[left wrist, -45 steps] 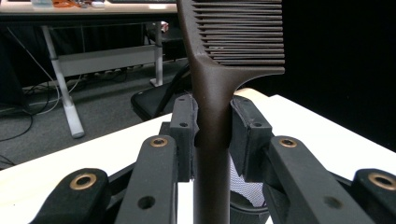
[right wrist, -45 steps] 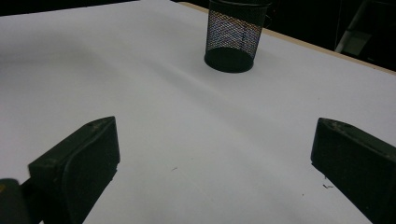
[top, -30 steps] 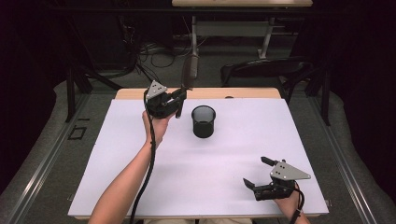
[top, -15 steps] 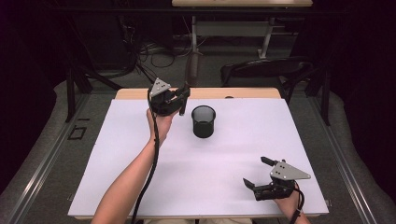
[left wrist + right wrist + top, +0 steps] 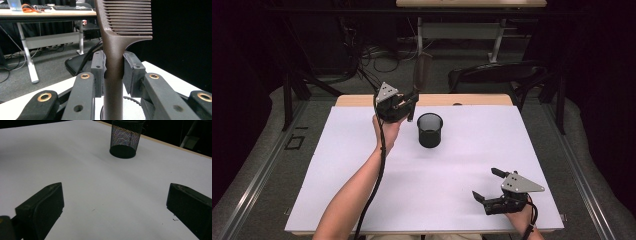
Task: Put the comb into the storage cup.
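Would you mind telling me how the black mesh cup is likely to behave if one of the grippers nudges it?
The mesh cup is see-through wire with nothing visible inside, so it is probably light and would slide on the smooth white table. It stands upright, taller than wide, so a push near the rim may tip it, and once tipped it might roll.

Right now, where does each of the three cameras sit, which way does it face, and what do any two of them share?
High view: above the person's side, looking forward and down on the white table; both forearms, left gripper, right gripper.
Left gripper view: on that gripper, along jaws shut on an upright dark brown plastic comb, toward a far desk.
Right gripper view: low on that gripper, across the table between open jaws.
Shared: the black wire-mesh cup in the high and right gripper views.
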{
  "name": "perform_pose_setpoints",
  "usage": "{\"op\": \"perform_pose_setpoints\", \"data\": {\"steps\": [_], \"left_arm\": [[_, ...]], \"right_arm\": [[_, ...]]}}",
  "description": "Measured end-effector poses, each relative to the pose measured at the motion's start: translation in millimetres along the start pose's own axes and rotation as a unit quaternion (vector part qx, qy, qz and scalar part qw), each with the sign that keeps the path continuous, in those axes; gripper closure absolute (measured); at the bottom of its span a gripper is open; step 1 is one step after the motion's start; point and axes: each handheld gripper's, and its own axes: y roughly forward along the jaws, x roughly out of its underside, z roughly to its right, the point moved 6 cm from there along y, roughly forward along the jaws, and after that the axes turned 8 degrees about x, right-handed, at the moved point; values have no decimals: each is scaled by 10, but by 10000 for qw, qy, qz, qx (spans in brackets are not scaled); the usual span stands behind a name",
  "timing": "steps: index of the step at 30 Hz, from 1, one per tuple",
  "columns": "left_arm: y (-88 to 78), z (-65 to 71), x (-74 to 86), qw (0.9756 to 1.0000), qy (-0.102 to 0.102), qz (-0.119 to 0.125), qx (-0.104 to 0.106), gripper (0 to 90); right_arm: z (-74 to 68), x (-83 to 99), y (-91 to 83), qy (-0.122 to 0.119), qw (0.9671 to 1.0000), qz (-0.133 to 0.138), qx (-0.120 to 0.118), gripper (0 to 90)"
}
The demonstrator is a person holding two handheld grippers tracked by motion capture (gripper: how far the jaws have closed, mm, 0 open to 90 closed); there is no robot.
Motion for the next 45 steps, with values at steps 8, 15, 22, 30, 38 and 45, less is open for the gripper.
{"op": "perform_pose_setpoints", "data": {"steps": [8,15,22,30,38,45], "left_arm": [[51,33,4,10000,-29,74,59,725],[79,56,8,9998,-23,162,98,725],[120,69,24,9998,-13,201,86,725],[161,91,33,9995,26,305,107,725],[212,110,48,9992,96,360,140,725],[271,116,69,9991,122,388,135,725]], "right_arm": [[2,0,-1,8,10000,11,-2,9],[4,-2,-5,-9,10000,13,2,9],[7,-3,-10,-27,10000,12,10,9],[7,-4,-10,-29,10000,15,10,9],[4,-5,-8,-27,10000,15,4,9],[5,-4,-10,-10,10000,22,4,9]]}}
